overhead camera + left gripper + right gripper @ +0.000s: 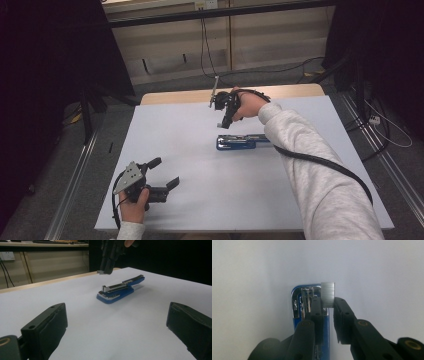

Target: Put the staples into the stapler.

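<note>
Staple strip [328, 294] clenched in right tool [328, 305] above open stapler [243, 142], left tool [165, 172] released, near table [200, 210] edge.

Light grey sweatshirt sleeves on both arms. Black two-jaw left tongs [162, 172] topped by a grey three-cornered plate [129, 176] dotted with small holes. Black right tongs [223, 124] strapped across the hand, trailing a thick black cable [320, 161] along the sleeve. Matte black jaws with round screw holes and brass-coloured pivot rings.
</note>
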A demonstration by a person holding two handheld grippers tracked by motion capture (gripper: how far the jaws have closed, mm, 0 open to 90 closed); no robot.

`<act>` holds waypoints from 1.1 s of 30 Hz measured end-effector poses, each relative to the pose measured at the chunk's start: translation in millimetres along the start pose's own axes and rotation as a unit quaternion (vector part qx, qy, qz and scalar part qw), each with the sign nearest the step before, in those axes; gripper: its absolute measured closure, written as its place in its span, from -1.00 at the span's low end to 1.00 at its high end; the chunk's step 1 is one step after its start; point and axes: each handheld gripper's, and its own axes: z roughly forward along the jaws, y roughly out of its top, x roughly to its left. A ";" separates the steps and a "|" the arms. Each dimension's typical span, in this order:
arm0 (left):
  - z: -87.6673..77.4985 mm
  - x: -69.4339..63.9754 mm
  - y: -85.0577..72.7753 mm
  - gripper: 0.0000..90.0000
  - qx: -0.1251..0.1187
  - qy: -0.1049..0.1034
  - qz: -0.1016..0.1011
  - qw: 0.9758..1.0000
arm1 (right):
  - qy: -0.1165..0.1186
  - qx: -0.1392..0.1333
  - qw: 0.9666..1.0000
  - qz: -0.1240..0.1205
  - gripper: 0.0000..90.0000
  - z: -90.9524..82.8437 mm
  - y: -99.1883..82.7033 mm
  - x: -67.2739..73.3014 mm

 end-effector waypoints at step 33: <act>2.0 0.4 1.0 -0.92 0.004 0.003 0.008 1.000 | 0.017 0.003 1.000 -0.002 0.75 4.0 -8.3 12.5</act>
